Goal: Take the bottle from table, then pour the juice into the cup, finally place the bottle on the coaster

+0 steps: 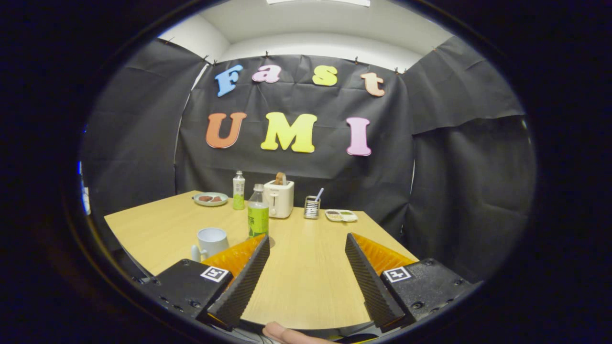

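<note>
Gripper view: fingers (pixel 306 248) spread wide, holding nothing, over wooden worktop (pixel 306 286). Target bottle (pixel 258 212) upright just ahead of left finger, beside white cup (pixel 210 241). Second bottle (pixel 238 190) stands farther back, near toaster (pixel 278 198). Clear plastic, partly filled: judged light, thin-walled, smooth, crushable. Best hold mid-body on labelled band, moderate squeeze. Coaster apparently under bottle base, unclear.
</note>
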Available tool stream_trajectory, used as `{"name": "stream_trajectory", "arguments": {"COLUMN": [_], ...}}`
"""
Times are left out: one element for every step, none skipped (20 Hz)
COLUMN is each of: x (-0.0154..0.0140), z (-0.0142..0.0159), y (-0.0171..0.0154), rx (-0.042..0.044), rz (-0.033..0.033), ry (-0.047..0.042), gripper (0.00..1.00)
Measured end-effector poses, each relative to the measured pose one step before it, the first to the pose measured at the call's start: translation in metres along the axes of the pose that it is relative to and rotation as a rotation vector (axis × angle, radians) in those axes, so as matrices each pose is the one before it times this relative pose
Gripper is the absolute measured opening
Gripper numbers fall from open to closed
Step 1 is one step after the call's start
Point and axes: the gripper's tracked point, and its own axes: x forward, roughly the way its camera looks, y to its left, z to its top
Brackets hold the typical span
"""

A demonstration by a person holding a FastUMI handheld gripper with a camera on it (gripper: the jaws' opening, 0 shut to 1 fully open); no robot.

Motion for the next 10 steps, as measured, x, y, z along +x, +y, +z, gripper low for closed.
{"name": "stream_trajectory", "arguments": {"x": [-0.00022,0.00029,-0.0007,0.00037,0.00037,-0.00014,-0.00061,-0.00022,-0.00017,0.00144], "z": [-0.00037,0.00067,0.00114,0.0004,-0.00001,-0.00004,0.00081,0.00007,0.00072,-0.00084], "y": [0.00182,0.00127,-0.001,-0.0007,0.00073,0.00101,0.00024,-0.00003,-0.00041,-0.00117], "rx": [0.00794,0.00413,-0.00154,-0.00414,-0.00385,-0.00107,0.00032,0.00082,0.00095,-0.00091], "rz": [0.009,0.00237,-0.00507,-0.00354,0.00092,0.00168,0.00167,0.00037,-0.00222,-0.00331], "ry": [0.0079,0.00054,-0.00243,-0.00031,-0.00032,0.00104,-0.00026,-0.00031,-0.00048,0.00124], "gripper": [1.0,1.0,1.0,1.0,1.0,1.0,1.0,1.0,1.0,1.0]}}
